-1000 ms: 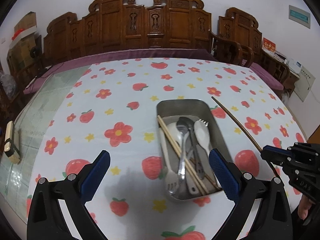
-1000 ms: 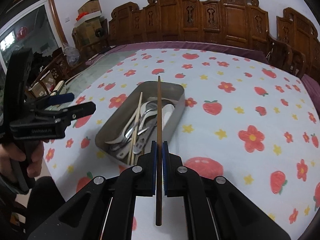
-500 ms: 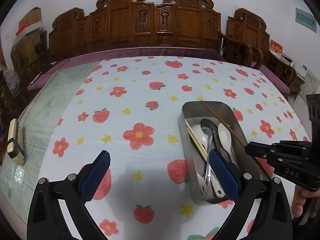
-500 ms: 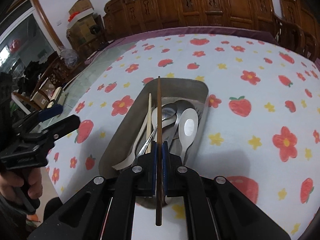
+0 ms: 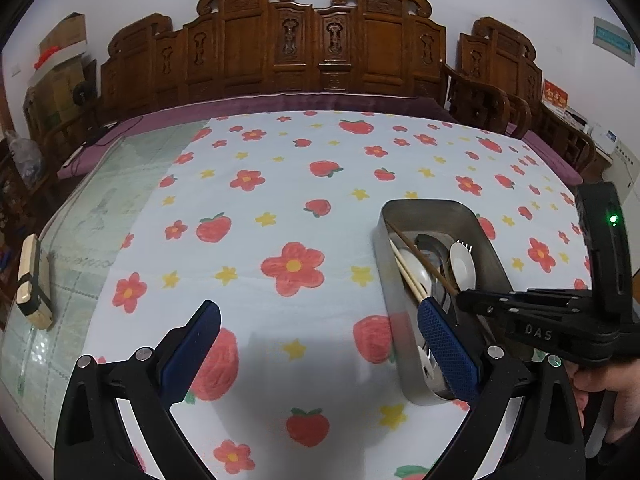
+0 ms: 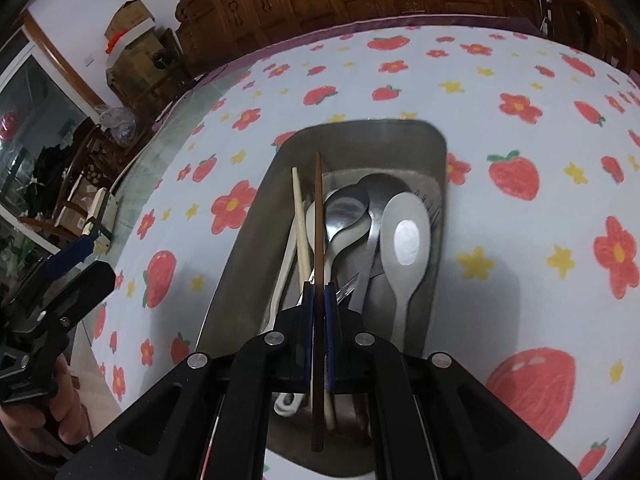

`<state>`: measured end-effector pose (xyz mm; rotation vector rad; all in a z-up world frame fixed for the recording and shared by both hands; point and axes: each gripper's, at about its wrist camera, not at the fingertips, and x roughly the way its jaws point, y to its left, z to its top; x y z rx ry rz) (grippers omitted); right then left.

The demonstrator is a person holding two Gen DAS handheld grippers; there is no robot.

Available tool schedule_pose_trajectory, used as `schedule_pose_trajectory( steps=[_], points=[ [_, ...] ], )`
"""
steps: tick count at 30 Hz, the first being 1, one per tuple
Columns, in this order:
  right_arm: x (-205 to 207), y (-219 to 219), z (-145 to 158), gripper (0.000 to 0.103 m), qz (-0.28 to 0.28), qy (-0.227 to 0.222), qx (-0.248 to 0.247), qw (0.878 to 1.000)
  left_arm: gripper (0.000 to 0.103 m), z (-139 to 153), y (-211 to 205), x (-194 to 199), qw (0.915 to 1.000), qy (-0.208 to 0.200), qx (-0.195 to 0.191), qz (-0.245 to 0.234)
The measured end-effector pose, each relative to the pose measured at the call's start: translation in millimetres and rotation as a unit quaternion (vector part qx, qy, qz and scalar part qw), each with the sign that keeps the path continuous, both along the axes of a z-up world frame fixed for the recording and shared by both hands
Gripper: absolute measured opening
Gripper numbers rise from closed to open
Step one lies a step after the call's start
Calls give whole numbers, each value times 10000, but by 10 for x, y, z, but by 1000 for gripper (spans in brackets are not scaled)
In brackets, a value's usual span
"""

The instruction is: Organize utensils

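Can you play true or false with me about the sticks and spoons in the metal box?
1. The right gripper is pinching a dark brown wooden chopstick. True.
2. The left gripper is holding a spoon. False: its jaws are open and empty.
3. The silver metal tray has spoons in it. True.
4. The pale wooden chopstick lies on the tablecloth. False: it is in the tray.
5. The strawberry-and-flower tablecloth is plain blue. False: white with red prints.
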<state>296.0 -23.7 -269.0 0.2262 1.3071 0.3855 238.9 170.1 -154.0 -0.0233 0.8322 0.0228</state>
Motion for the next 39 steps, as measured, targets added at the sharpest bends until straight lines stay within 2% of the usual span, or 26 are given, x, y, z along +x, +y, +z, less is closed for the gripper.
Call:
schedule_pose_trajectory(
  steps=[5, 18, 23, 27, 36, 39],
  points=[
    [-3, 135, -37, 7, 204, -23, -29, 9998, 95, -47, 32, -23, 10000, 41, -22, 44],
    [-38, 194, 90, 8, 674, -634, -199, 9955, 95, -86, -17, -42, 9999, 89, 46, 10],
    [-16, 101, 135, 8, 712, -821, -512, 9928, 95, -65, -65, -38, 10000, 75, 62, -19],
    [-19, -13, 206, 8, 656, -929, -525, 9921, 95, -60, -101, -28, 10000, 72, 17, -30],
    [-205, -255, 533, 8, 546, -1464, -800, 9845, 95, 5, -241, -38, 9999, -69, -77, -22],
    [-289, -369, 649, 26, 449, -1615, -874, 9820, 95, 47, -309, -51, 9999, -137, -98, 6]
  ],
)
